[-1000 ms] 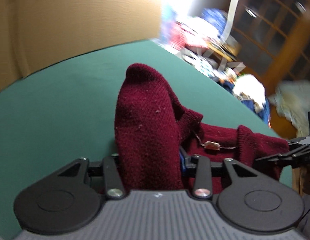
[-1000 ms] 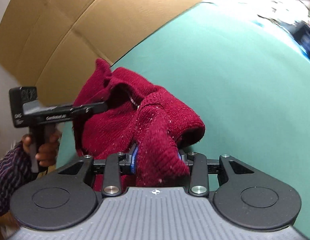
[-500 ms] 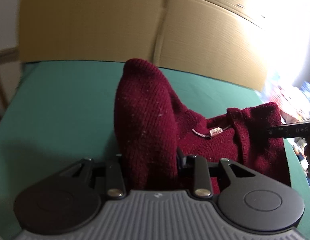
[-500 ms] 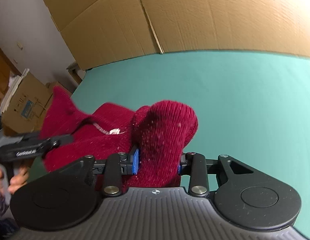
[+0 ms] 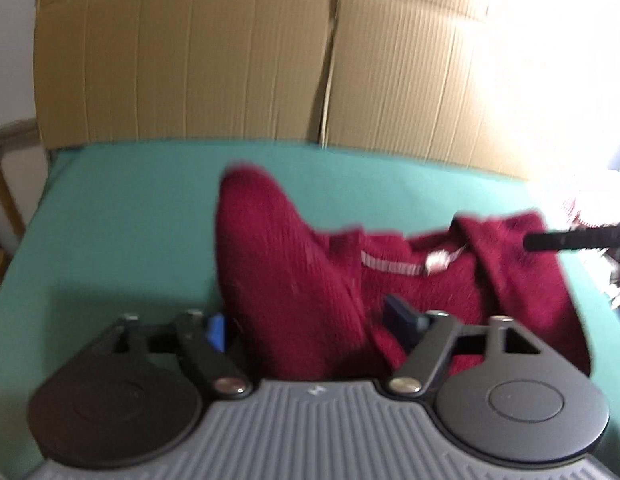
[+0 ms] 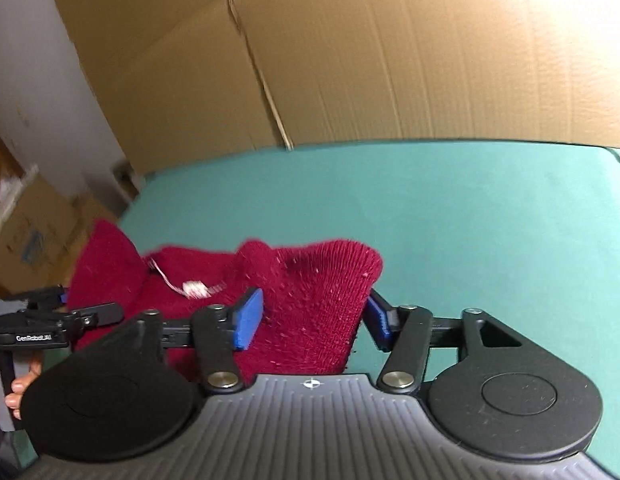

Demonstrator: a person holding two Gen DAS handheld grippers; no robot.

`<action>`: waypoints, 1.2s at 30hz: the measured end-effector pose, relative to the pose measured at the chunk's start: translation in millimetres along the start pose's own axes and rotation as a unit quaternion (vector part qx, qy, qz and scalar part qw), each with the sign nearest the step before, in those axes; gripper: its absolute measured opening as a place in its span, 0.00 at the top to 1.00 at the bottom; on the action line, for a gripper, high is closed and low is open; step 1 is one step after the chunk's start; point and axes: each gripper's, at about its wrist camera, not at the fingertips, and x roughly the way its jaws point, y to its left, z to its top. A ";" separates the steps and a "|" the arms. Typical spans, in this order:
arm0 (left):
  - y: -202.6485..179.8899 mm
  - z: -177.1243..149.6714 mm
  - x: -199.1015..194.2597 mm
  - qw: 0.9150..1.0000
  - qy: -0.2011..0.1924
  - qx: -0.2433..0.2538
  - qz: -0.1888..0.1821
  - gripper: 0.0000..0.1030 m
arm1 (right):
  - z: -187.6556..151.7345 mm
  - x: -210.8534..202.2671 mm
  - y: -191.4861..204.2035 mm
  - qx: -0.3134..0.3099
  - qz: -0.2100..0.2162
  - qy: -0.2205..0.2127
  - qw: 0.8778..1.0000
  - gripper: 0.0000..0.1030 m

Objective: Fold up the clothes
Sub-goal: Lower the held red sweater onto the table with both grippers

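Both tools are letting go: the left tool point(image 5: 310, 328) has its jaws spreading wide, with a bunched-up hump of the dark red knit sweater point(image 5: 294, 280) sitting loose between the blue pads. Same deal on the right tool point(image 6: 313, 316), jaws opening around another fold of it, pads not pressing. Sweater is on the green counter point(image 6: 489, 220), cardboard point(image 6: 349, 60) standing behind it.

Black tongs point(image 6: 310, 316), seemingly blue pads point(image 6: 249, 319)
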 end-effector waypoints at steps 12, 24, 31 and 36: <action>39.2 6.8 75.5 0.992 0.071 -0.075 -0.078 0.20 | -22.7 51.1 -1.4 0.111 0.041 0.009 0.993 0.33; 20.0 1.9 78.0 0.994 0.034 -0.067 -0.078 0.76 | -11.7 56.6 16.6 0.104 0.070 -0.009 0.992 0.62; 47.8 -0.7 -8.9 0.993 -0.067 -0.099 -0.025 0.77 | 26.4 81.9 73.8 0.033 0.146 -0.002 0.989 0.63; 80.5 -14.2 -12.5 0.988 -0.050 -0.139 0.055 0.76 | 53.6 142.6 117.6 -0.040 0.189 0.060 0.979 0.63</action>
